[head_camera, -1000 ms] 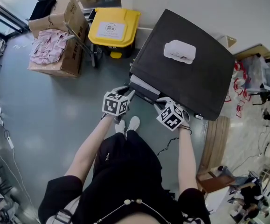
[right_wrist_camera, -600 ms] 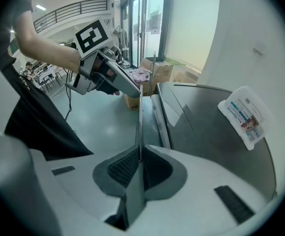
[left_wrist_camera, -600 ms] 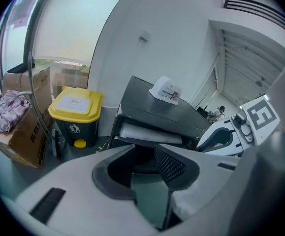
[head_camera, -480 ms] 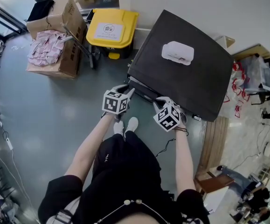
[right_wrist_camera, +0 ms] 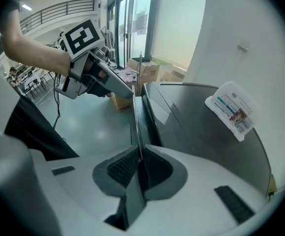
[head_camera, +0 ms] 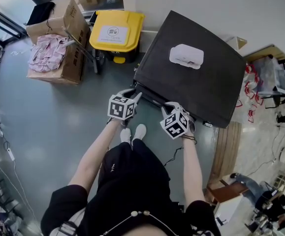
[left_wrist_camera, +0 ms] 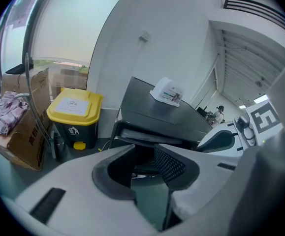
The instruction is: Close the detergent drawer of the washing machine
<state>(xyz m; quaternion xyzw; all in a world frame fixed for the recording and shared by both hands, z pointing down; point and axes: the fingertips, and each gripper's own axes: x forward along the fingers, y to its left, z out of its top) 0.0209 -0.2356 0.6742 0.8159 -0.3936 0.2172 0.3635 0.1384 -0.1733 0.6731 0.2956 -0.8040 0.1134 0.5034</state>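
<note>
My right gripper (right_wrist_camera: pixel 139 157) pinches the thin front edge of the detergent drawer (right_wrist_camera: pixel 135 122), which stands slightly out of the washing machine (head_camera: pixel 201 90). Left gripper (left_wrist_camera: pixel 143 154) is spread and empty beside it. Recommended: push straight inward, evenly, until flush.

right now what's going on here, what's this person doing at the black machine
A person stands in front of a black washing machine with a gripper in each hand. The right gripper is clamped on a thin edge along the machine's top front. That edge is likely the face of the detergent drawer, which looks a little way out and not yet shut. The left gripper hovers open near the same front, holding nothing. A white pack lies on the machine's top.
</note>
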